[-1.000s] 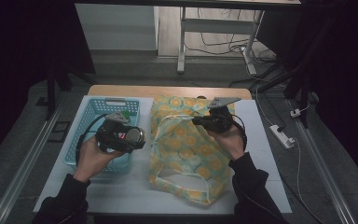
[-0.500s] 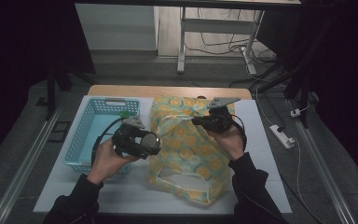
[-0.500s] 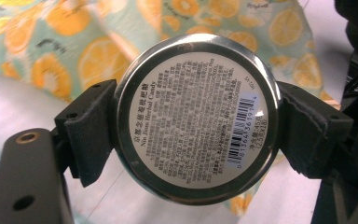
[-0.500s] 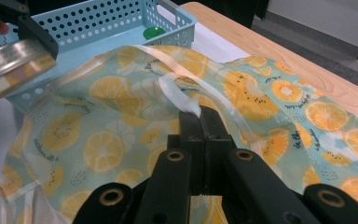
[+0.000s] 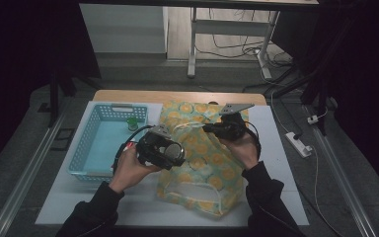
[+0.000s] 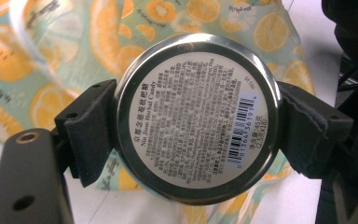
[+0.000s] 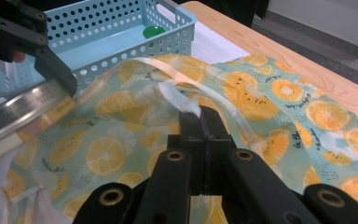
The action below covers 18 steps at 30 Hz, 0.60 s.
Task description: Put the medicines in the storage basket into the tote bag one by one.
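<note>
My left gripper [image 5: 167,154] is shut on a round metal candy tin [image 6: 196,117], its two pads pressing the rim from either side; the labelled bottom with a barcode faces the camera. The tin [image 5: 169,152] hangs at the left edge of a fabric bag [image 5: 202,163] printed with orange slices, which lies in the middle of the table. My right gripper [image 7: 200,119] is shut on the bag's white strap [image 7: 177,95], near the bag's upper part [image 5: 212,129]. In the right gripper view the tin [image 7: 14,116] comes in from the left, held by the other gripper's jaws.
A light blue perforated basket [image 5: 96,140] stands left of the bag, with a small green-capped object [image 5: 132,122] in its far corner. The white mat [image 5: 281,168] covers the wooden table [image 5: 177,95]. A power strip [image 5: 297,143] lies on the floor to the right.
My left hand has carried the tin rightward, from over the basket to the bag's left edge. The right gripper has kept still on the strap.
</note>
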### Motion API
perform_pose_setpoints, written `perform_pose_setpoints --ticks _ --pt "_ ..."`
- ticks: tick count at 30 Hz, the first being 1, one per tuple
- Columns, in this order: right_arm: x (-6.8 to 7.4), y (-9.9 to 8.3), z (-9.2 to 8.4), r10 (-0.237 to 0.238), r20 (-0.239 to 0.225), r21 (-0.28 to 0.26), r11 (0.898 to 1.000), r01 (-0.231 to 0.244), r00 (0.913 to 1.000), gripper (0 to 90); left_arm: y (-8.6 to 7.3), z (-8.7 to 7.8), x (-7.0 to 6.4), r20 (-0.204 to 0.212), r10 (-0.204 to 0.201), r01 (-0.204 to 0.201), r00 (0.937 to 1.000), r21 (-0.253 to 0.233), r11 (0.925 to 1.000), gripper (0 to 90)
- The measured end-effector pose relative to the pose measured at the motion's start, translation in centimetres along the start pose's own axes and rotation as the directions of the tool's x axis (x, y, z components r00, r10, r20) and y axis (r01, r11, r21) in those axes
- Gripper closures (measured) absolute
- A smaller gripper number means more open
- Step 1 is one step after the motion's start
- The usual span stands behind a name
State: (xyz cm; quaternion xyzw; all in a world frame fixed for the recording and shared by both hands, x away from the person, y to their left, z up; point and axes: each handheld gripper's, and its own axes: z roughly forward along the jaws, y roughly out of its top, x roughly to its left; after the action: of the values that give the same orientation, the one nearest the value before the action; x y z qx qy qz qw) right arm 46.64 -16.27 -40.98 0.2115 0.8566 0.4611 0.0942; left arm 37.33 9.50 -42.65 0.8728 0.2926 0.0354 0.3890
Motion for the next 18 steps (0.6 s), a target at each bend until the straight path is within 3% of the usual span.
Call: perform_pose_setpoints --ticks 8,18 --pt "0.0 0.0 0.0 0.002 0.000 0.001 1.000 -0.002 1.0000 90.0 1.2 1.2 -0.9 0.030 0.032 -0.032 0.9990 0.000 0.9995 20.2" --pt "0.0 0.0 0.1 0.001 -0.001 -0.003 1.000 -0.001 1.0000 90.0 2.3 3.9 -0.7 0.055 0.028 -0.028 0.9981 0.016 0.9995 20.2"
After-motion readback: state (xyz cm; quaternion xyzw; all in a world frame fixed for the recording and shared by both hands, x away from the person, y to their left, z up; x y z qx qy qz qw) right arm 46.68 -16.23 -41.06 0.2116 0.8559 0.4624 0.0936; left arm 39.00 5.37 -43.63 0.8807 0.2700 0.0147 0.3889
